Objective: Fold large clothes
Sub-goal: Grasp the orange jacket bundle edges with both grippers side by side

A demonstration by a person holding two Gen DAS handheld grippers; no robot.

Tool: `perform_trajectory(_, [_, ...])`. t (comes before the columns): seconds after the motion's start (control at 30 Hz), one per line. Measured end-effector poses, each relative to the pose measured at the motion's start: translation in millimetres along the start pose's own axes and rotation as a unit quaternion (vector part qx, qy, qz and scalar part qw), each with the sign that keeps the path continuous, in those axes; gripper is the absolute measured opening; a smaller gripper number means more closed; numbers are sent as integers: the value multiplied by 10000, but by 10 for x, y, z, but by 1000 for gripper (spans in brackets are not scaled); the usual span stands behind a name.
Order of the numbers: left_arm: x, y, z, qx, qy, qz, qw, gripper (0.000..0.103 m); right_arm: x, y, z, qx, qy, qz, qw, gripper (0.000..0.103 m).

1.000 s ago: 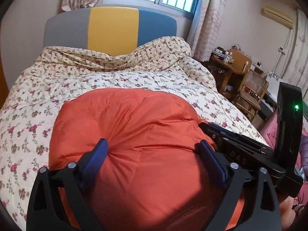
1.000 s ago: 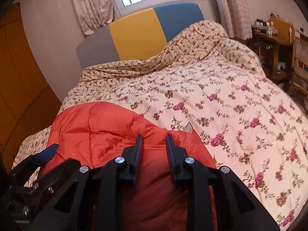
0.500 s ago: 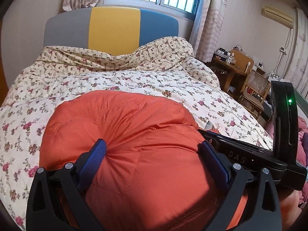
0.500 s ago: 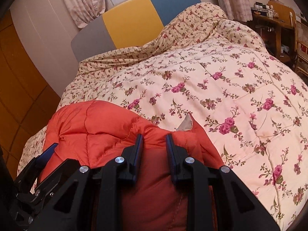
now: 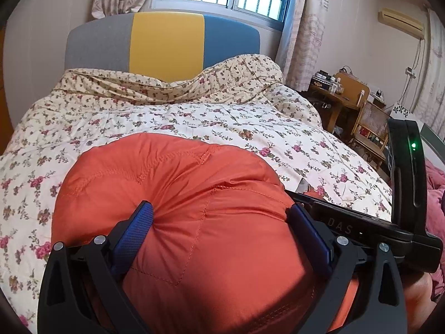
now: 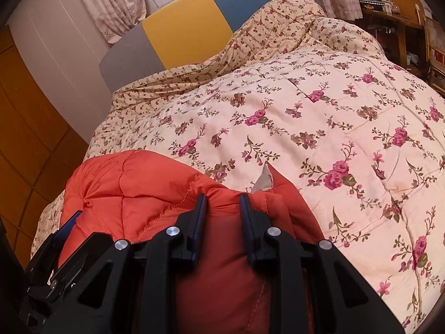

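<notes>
risk: puffy slick orange jacket (image 5: 194, 222) could squirt out of the left gripper (image 5: 219, 222), whose jaws are spread wide around a fat bulge, so the fold pops open; right gripper (image 6: 222, 208) pinches a narrower ridge of it, lower centre of frame, jaws close together; jacket fills the bottom of both frames, floral quilt (image 6: 319, 111) beyond, headboard (image 5: 167, 41) at top.

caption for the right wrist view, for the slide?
Right claw pinching a fold of the orange jacket on the floral quilt.
</notes>
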State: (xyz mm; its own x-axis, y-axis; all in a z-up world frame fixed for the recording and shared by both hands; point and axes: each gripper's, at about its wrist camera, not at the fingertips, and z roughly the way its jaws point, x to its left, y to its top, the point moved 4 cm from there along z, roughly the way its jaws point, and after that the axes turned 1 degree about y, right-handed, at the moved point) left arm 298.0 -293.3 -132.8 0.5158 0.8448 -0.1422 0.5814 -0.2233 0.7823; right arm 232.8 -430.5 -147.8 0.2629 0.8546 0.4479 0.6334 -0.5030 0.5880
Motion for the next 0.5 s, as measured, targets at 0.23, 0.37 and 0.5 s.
perform_trajectory(0.23, [142, 152, -491, -333, 340, -610, 9970, 98, -59, -23, -281, -591, 384, 191, 9973, 27])
perform_trajectory(0.37, [415, 339, -484, -429, 977, -1026, 9890, 98, 114, -52, -499, -1008, 211, -233, 9944, 41])
perform_trajectory(0.5, [571, 372, -109, 173, 1266, -1011, 9866, 98, 266, -38, -445, -821, -216, -587, 9947, 41])
